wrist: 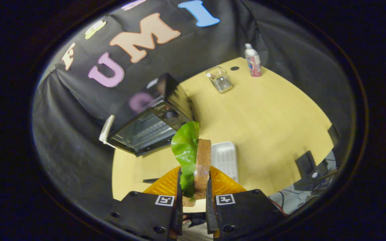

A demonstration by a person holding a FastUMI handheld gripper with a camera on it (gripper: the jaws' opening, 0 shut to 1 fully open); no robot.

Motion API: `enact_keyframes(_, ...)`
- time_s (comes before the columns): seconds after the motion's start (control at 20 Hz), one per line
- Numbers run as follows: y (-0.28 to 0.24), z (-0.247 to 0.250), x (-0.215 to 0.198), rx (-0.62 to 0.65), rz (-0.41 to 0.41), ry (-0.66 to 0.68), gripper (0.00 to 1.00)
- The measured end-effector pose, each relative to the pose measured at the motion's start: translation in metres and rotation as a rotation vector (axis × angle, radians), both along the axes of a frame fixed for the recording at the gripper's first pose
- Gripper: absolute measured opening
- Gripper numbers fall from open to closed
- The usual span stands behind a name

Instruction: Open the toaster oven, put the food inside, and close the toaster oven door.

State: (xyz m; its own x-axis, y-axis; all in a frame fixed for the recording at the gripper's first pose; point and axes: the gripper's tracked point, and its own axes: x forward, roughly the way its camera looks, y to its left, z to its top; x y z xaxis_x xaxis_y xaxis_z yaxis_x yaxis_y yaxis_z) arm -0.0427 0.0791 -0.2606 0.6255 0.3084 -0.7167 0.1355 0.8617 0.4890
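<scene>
the tool (193,197) pinches the food (196,164), a bread slice with a green leaf, upright between both fingers, lifted above an orange plate (224,184). step in hand: carrying the food to the toaster oven (149,117), which stands just ahead; its door (144,132) appears open, though the angle is poor. next move: align the food with the cavity. beyond, on the yellow desk (273,124): white tray (224,159), glass container (220,79), bottle (253,61).

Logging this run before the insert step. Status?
Gripper shut on sandwich, lettuce and bread, lifted over the table. Toaster oven ahead, door state unclear. White tray just beyond the fingers; path looks clear.
</scene>
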Motion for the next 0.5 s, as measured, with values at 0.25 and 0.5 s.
enact_keyframes(0.25, 0.073, -0.006, 0.009, 0.252, 0.054, -0.104, 0.3)
enact_keyframes(0.5, 0.151, -0.028, 0.023, 0.447, 0.058, -0.187, 0.3)
